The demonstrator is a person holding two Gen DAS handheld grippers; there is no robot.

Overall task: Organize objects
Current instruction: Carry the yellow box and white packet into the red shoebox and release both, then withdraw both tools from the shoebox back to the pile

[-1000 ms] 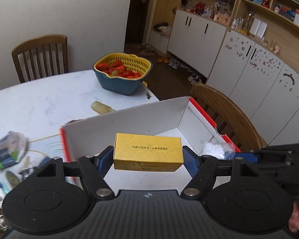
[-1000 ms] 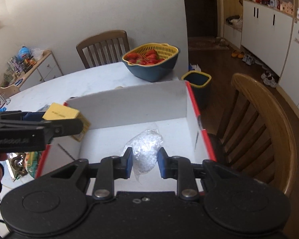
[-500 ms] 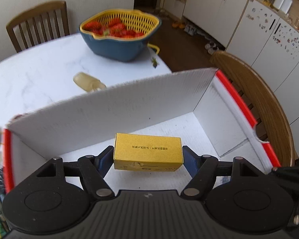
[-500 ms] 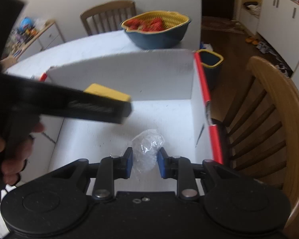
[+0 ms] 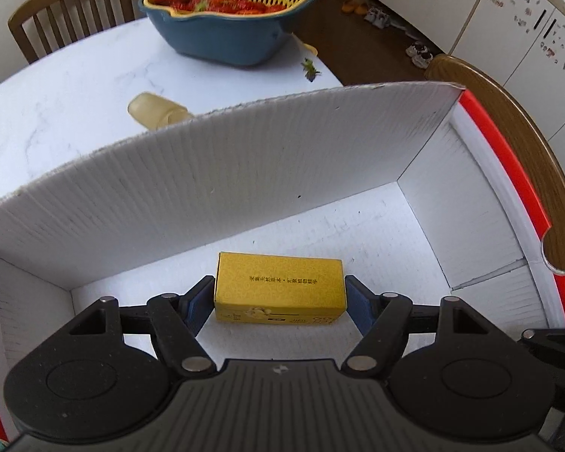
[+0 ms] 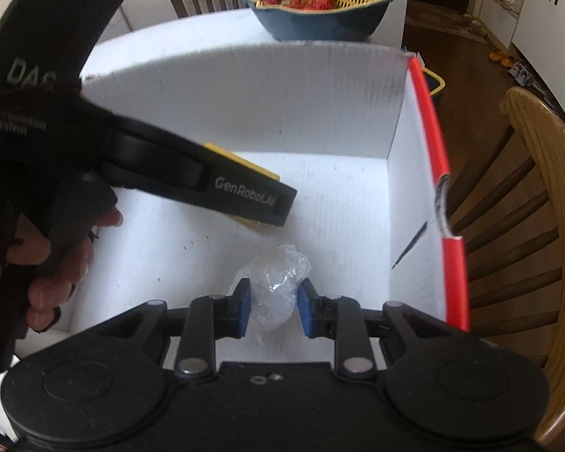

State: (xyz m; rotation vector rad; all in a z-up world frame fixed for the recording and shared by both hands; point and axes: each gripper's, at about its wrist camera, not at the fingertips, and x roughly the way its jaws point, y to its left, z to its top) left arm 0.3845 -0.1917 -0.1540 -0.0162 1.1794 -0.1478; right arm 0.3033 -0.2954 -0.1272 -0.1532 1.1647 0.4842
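Note:
My left gripper is shut on a small yellow box and holds it low inside a white cardboard box with red rim, near the floor. In the right wrist view the left gripper arm crosses over the yellow box. My right gripper is shut on a clear crumpled plastic bag, also inside the white cardboard box, toward its near right part.
A blue bowl with a yellow strainer of strawberries stands on the white table behind the box. A pale yellowish object lies by the box's far wall. Wooden chairs stand at the far left and right.
My left gripper has carried the yellow box over the box wall and down inside it. My right gripper with the plastic bag has lowered further into the box.

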